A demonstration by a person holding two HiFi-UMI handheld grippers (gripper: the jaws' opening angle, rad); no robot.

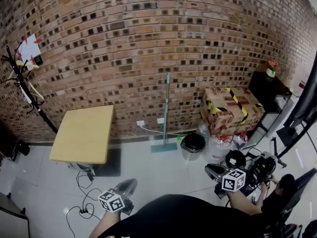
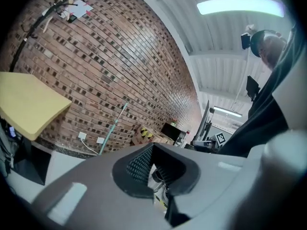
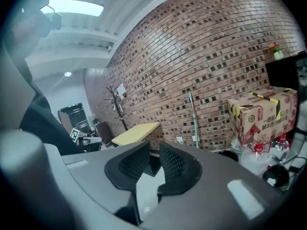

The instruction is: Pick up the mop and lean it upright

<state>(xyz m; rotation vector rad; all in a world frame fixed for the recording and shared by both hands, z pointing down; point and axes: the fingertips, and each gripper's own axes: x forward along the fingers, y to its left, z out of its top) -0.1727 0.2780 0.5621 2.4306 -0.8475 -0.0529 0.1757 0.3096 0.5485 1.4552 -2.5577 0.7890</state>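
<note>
Leaning upright, mop (image 1: 167,108) stands far beyond right gripper (image 1: 210,171).

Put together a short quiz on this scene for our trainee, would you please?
1. True or false: the mop lies flat on the floor.
2. Which thing stands nearest the foot of the mop? A) the yellow table B) the black bin C) the cardboard box
3. What do the left claw and the right claw hold?
Key: 1. False; it leans upright against the brick wall. 2. B. 3. Nothing; both are open and empty.
</note>
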